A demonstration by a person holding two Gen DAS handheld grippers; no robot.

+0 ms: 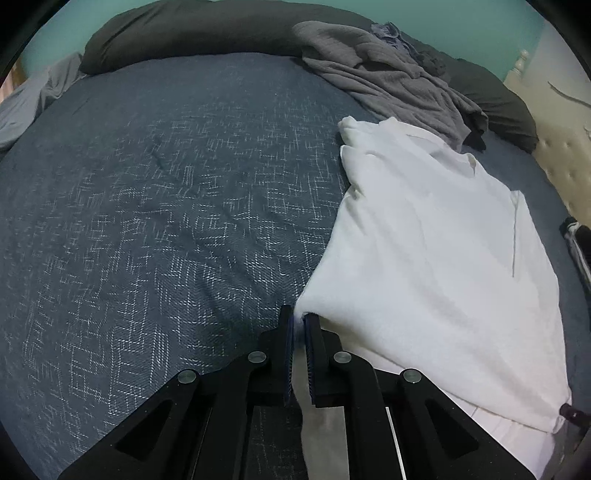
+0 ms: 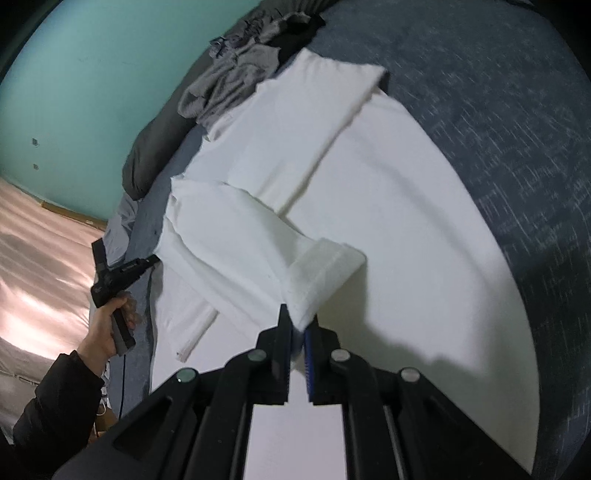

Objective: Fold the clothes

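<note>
A white shirt lies spread on the dark blue bedspread. My left gripper is shut on the shirt's near left edge, and white cloth runs down between its fingers. In the right wrist view the shirt lies flat with one sleeve folded across it at the far end. My right gripper is shut on the cuff of the other sleeve, lifted over the shirt's body. A hand in a dark sleeve holds the left gripper at the shirt's left edge.
A crumpled grey garment pile lies beyond the shirt, against a dark pillow. A beige tufted panel lines the bed's far right side. The teal wall and a pale pinkish surface lie past the bed's edge.
</note>
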